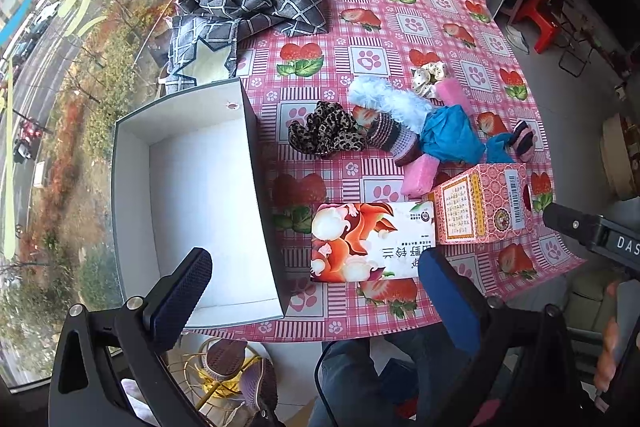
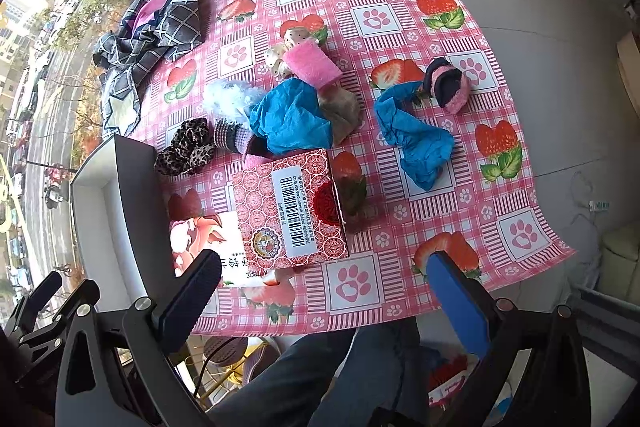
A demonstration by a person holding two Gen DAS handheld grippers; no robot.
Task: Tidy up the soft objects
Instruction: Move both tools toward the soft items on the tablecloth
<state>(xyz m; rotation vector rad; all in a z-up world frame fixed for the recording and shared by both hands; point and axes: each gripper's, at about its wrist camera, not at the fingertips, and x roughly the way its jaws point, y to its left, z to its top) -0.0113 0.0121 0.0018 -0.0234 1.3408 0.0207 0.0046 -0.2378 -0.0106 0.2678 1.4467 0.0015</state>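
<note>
Soft items lie in a cluster mid-table: a leopard scrunchie (image 1: 326,133) (image 2: 185,146), a fluffy white-blue piece (image 1: 386,101) (image 2: 228,97), a knit striped sock (image 1: 390,139), blue cloths (image 1: 450,137) (image 2: 294,119) (image 2: 420,139), pink sponges (image 1: 418,179) (image 2: 314,65), a cream scrunchie (image 1: 430,75) and a pink-and-dark knit piece (image 2: 448,83). An open white box (image 1: 192,203) (image 2: 100,211) stands at the left. My left gripper (image 1: 316,291) is open and empty above the near table edge. My right gripper (image 2: 324,295) is open and empty, near the front edge.
A pink patterned carton (image 1: 480,205) (image 2: 292,207) and a flat box with an orange picture (image 1: 368,241) (image 2: 208,243) sit near the front. A checked grey cloth pile (image 1: 248,7) (image 2: 156,23) lies at the far left by the window. The table (image 1: 400,7) has a strawberry cloth.
</note>
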